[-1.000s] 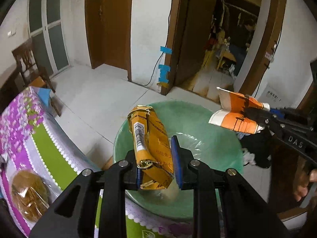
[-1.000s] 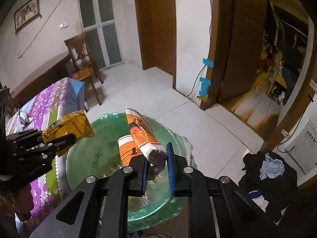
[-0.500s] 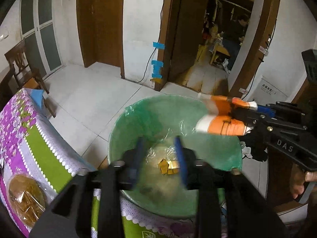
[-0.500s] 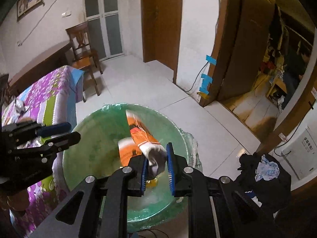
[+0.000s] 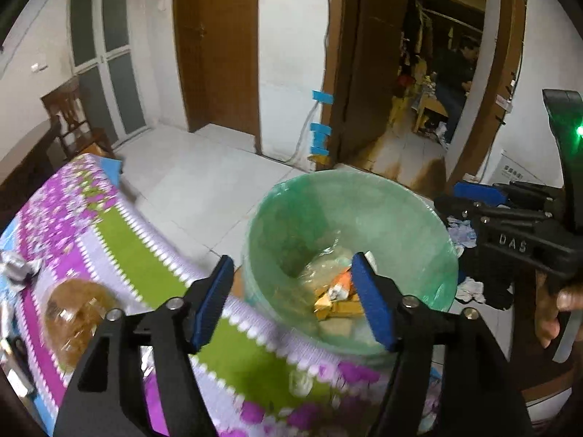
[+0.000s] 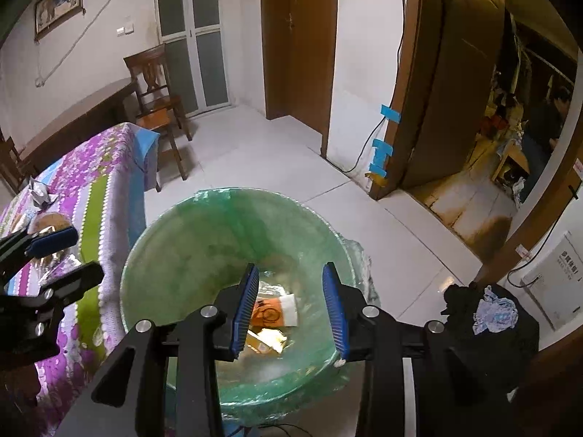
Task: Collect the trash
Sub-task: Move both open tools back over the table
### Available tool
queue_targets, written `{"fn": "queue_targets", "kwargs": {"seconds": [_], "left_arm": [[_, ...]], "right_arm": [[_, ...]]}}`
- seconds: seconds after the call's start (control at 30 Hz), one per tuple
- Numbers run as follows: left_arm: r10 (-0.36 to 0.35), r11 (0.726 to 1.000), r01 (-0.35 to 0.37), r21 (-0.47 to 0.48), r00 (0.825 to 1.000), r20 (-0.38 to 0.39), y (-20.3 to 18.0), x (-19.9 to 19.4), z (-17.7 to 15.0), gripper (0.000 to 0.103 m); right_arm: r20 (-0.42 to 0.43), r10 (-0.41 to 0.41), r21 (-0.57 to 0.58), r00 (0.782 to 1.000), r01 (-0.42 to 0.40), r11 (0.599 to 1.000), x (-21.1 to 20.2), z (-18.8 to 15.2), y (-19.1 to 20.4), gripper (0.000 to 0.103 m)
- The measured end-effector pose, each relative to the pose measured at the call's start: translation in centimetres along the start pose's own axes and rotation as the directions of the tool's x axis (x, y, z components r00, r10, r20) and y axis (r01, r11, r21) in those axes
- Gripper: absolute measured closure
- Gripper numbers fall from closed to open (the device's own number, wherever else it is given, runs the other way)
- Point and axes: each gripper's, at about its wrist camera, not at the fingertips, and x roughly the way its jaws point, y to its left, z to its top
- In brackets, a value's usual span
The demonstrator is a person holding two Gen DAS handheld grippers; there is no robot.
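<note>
A green bin lined with a plastic bag (image 5: 382,196) (image 6: 189,240) stands on the floor beside the table. A yellow wrapper (image 5: 339,307) (image 6: 266,342) and an orange-and-white wrapper (image 6: 271,311) (image 5: 342,280) lie at its bottom. My left gripper (image 5: 291,298) is open and empty above the bin's near rim and the table edge. My right gripper (image 6: 291,304) is open and empty over the bin. Each gripper shows in the other's view, the right gripper (image 5: 488,196) at the right and the left gripper (image 6: 62,255) at the left.
A table with a purple and green floral cloth (image 5: 120,233) (image 6: 94,167) holds a bagged brown pastry (image 5: 76,313) and crumpled foil trash (image 5: 18,266) (image 6: 40,193). A wooden chair (image 6: 156,98) stands behind. Dark clothes (image 6: 488,313) lie on the floor right of the bin.
Both grippers have opened. The yellow wrapper dropped from the left gripper into the bin, then the orange-and-white wrapper dropped from the right. The left gripper has swung left toward the table.
</note>
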Motion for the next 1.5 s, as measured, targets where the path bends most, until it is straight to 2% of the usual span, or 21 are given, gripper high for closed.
{"fn": "queue_targets", "kwargs": {"seconds": [0.2, 0.23, 0.27, 0.3, 0.33, 0.5, 0.57, 0.63, 0.8, 0.87, 0.97, 1.03, 1.1, 1.13, 1.17, 1.27, 1.33, 1.37, 1.4, 1.47, 1.5], "left_arm": [[0.024, 0.996, -0.022, -0.086, 0.999, 0.026, 1.5, -3.8, -3.4, 0.030], [0.041, 0.993, -0.037, -0.112, 0.999, 0.032, 2.1, -4.7, -4.5, 0.029], [0.059, 0.990, -0.053, -0.132, 0.998, 0.038, 2.5, -5.6, -5.4, 0.029], [0.085, 0.986, -0.077, -0.151, 0.995, 0.045, 2.9, -6.5, -6.4, 0.028], [0.109, 0.981, -0.099, -0.165, 0.993, 0.051, 3.2, -7.3, -7.3, 0.028], [0.219, 0.943, -0.192, -0.273, 0.973, 0.072, 6.5, -11.9, -11.9, 0.022], [0.275, 0.911, -0.237, -0.338, 0.959, 0.069, 8.4, -13.8, -13.5, 0.021], [0.357, 0.863, -0.305, -0.402, 0.932, 0.058, 10.4, -15.6, -15.2, 0.021], [0.480, 0.765, -0.399, -0.506, 0.877, 0.034, 14.4, -18.7, -18.3, 0.017], [0.536, 0.718, -0.446, -0.534, 0.844, 0.016, 16.0, -19.8, -19.3, 0.017], [0.611, 0.662, -0.515, -0.545, 0.792, -0.007, 17.5, -21.1, -20.0, 0.016], [0.653, 0.625, -0.551, -0.554, 0.757, -0.016, 18.7, -21.9, -20.3, 0.013], [0.682, 0.598, -0.570, -0.563, 0.732, -0.017, 19.8, -22.8, -20.8, 0.007], [0.704, 0.575, -0.587, -0.569, 0.710, -0.021, 20.3, -23.3, -21.0, 0.006], [0.723, 0.554, -0.600, -0.578, 0.690, -0.023, 20.8, -23.8, -21.2, 0.006], [0.764, 0.492, -0.623, -0.608, 0.644, -0.042, 22.6, -24.8, -21.4, 0.006], [0.784, 0.448, -0.622, -0.642, 0.618, -0.052, 23.6, -25.3, -21.6, 0.006], [0.796, 0.422, -0.616, -0.665, 0.603, -0.054, 23.9, -25.7, -21.8, 0.006], [0.811, 0.385, -0.601, -0.700, 0.582, -0.055, 24.4, -26.1, -22.1, 0.006], [0.826, 0.346, -0.571, -0.745, 0.562, -0.047, 24.8, -26.8, -22.7, 0.006], [0.832, 0.331, -0.556, -0.762, 0.553, -0.042, 25.0, -27.1, -23.0, 0.006]], "right_arm": [[0.098, 0.051, 0.010, 0.994, -0.052, 0.999, -2.7, -2.3, 1.3, 0.063], [0.124, 0.060, 0.008, 0.990, -0.062, 0.998, -3.4, -2.8, 1.8, 0.061], [0.145, 0.067, 0.006, 0.987, -0.068, 0.998, -4.0, -3.2, 2.3, 0.053], [0.188, 0.079, 0.002, 0.979, -0.081, 0.997, -5.0, -3.8, 3.0, 0.046], [0.227, 0.092, -0.007, 0.970, -0.093, 0.996, -5.9, -4.4, 3.8, 0.045], [0.329, 0.175, -0.102, 0.928, -0.149, 0.984, -9.0, -6.3, 8.8, 0.044], [0.336, 0.225, -0.149, 0.914, -0.184, 0.971, -9.6, -6.7, 11.3, 0.044], [0.336, 0.259, -0.191, 0.906, -0.204, 0.960, -10.0, -7.0, 13.6, 0.044], [0.340, 0.343, -0.311, 0.875, -0.240, 0.920, -10.8, -7.7, 19.8, 0.044], [0.336, 0.396, -0.360, 0.854, -0.272, 0.892, -11.0, -8.1, 22.5, 0.043], [0.331, 0.446, -0.412, 0.832, -0.298, 0.861, -11.3, -8.4, 26.0, 0.035], [0.306, 0.489, -0.471, 0.817, -0.316, 0.824, -11.2, -8.4, 28.9, 0.031], [0.289, 0.516, -0.526, 0.806, -0.317, 0.789, -10.9, -8.2, 31.7, 0.023], [0.274, 0.532, -0.550, 0.801, -0.324, 0.770, -10.7, -7.9, 33.0, 0.021], [0.248, 0.553, -0.577, 0.796, -0.337, 0.744, -10.3, -7.5, 34.7, 0.018], [0.198, 0.584, -0.606, 0.787, -0.370, 0.704, -8.7, -5.9, 37.9, 0.015], [0.084, 0.631, -0.626, 0.771, -0.452, 0.635, -6.7, -4.3, 41.3, 0.013], [0.056, 0.638, -0.628, 0.768, -0.469, 0.621, -5.8, -3.9, 42.2, 0.013], [-0.008, 0.655, -0.630, 0.755, -0.512, 0.584, -4.5, -3.0, 43.9, 0.013], [-0.119, 0.688, -0.627, 0.716, -0.591, 0.507, -1.8, -1.4, 47.1, 0.008], [-0.143, 0.689, -0.636, 0.711, -0.600, 0.486, -0.9, -0.8, 48.2, 0.005]]}}
